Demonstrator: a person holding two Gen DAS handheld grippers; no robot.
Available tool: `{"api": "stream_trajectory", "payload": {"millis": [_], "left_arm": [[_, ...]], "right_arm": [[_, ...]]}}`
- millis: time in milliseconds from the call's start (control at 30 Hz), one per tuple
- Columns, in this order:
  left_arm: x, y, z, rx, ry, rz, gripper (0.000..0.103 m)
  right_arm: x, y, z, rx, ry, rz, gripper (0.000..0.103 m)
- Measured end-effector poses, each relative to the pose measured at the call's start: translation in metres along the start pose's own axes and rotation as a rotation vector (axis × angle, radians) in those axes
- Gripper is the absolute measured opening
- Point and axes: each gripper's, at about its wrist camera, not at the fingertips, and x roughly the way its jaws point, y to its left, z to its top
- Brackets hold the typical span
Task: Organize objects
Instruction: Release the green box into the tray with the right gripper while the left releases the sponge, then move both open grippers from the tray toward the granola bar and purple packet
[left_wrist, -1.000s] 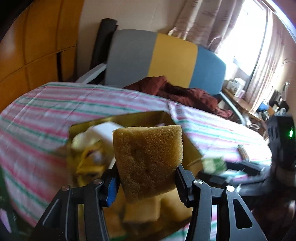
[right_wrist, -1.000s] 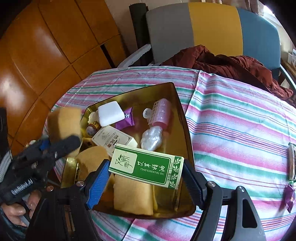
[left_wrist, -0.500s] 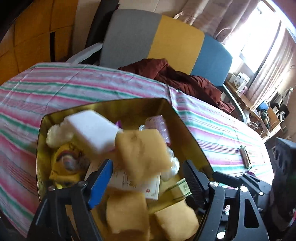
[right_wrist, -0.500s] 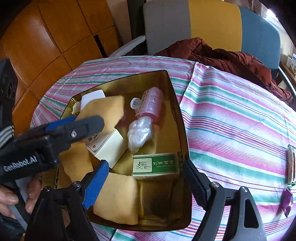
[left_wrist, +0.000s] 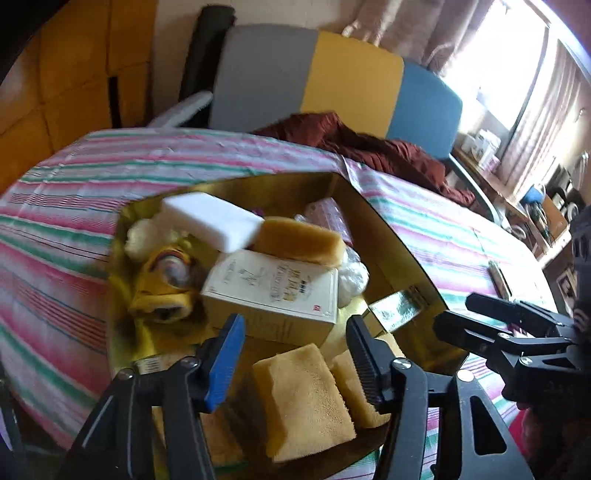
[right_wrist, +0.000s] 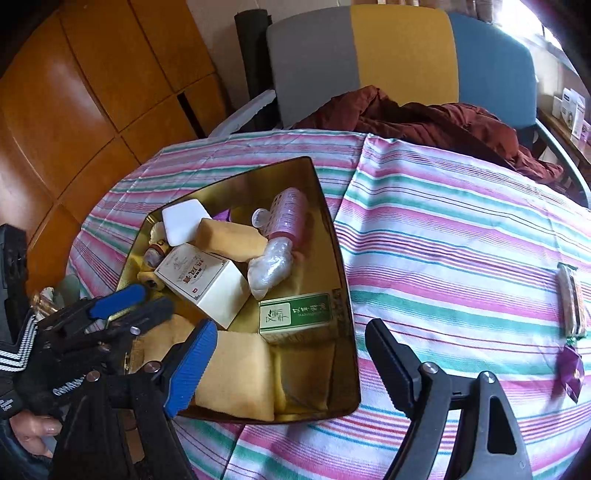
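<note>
Left wrist view shows the left gripper (left_wrist: 293, 354) wide open and empty over the gold tin (left_wrist: 384, 236); a second ago it pinched a yellow sponge (left_wrist: 299, 242), which now lies at 12 o'clock from the fingers, resting on the white box (left_wrist: 273, 291) and touching the white block (left_wrist: 210, 221). Right wrist view tells a like story: the right gripper (right_wrist: 291, 363) is spread wide with nothing between its jaws, and the green box (right_wrist: 295, 317) it carried a second ago sits in the tin against the right wall, at 12 o'clock from the fingers. Both items are delivered, so judging by the table, what is left to gather is the purple sachet (right_wrist: 570, 369) and a wrapped bar (right_wrist: 572, 299) lying on the striped cloth (right_wrist: 443, 240) at 3 o'clock, well apart from the tin. The green box's English line read "TSAO ESSENTIAL OIL" a second ago; now only Chinese characters are legible, as on the white box.
</note>
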Motion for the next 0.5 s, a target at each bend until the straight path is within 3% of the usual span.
{"api": "stream_trajectory", "payload": {"millis": [133,267,500], "left_arm": [[-0.022,0.003,0.0,-0.006,-0.071,0.038,0.065],[-0.038,-0.001,-0.005,0.021,-0.134,0.09,0.075],[-0.041,-0.007,-0.017,0.047,-0.124,0.118,0.076]], "right_arm": [[-0.006,0.002,-0.003,0.001,-0.018,-0.008,0.084],[-0.011,0.009,-0.009,-0.024,-0.033,-0.038,0.084],[-0.018,0.02,-0.018,-0.084,-0.059,-0.098,0.084]]}}
